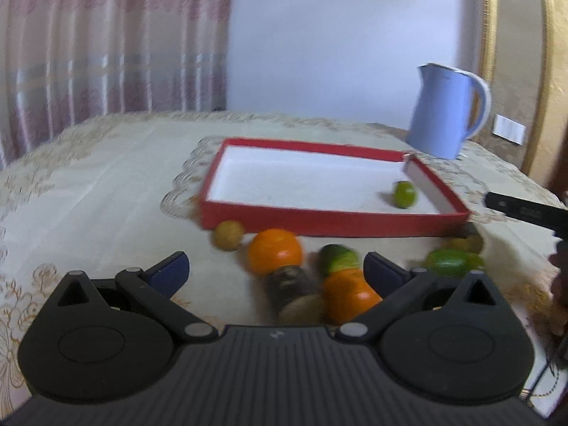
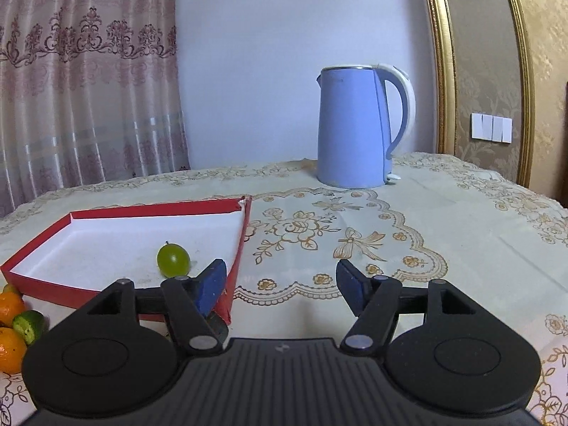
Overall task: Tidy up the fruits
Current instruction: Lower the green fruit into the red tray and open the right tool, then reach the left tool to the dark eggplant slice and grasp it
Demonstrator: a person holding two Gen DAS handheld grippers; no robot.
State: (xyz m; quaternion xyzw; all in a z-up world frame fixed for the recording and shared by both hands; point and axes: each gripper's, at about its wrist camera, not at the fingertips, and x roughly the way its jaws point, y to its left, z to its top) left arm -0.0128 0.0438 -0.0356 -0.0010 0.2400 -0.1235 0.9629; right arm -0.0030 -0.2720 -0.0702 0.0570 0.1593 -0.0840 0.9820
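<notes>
Right tool [image 2: 280, 285]: mine, spread apart and holding nothing; it sits at the near right corner of the red tray [image 2: 42, 289], its left pad above the tray wall.
Left tool [image 1: 275, 269]: mine too, wide apart and empty, pointed over the loose fruit in front of the tray.
Grape [image 2: 173, 260]: lying alone on the tray's white floor, near the right wall, free of both tools.
Loose fruit: on the desk [image 2: 443, 213] just outside the tray's front wall, bunched close together.
Count, tray: one green grape.
Count, desk: two oranges [image 1: 275, 256], one small yellow-brown round fruit [image 1: 229, 235], one brown kiwi-like fruit [image 1: 293, 293], one green citrus [image 1: 338, 259] between the oranges, and a blurred green cluster [image 1: 451, 262] at right that I cannot count.
Count, other: one blue kettle [image 2: 355, 127], standing behind the tray.
Risk, rolling: the grape is round and could roll if I bump the light tray wall with my right tool.
Risk, crowding: the fruit touches, so closing my left tool on one orange could shove its neighbours away.
Risk, blur: my left view is smeared, so my aim may be off.
</notes>
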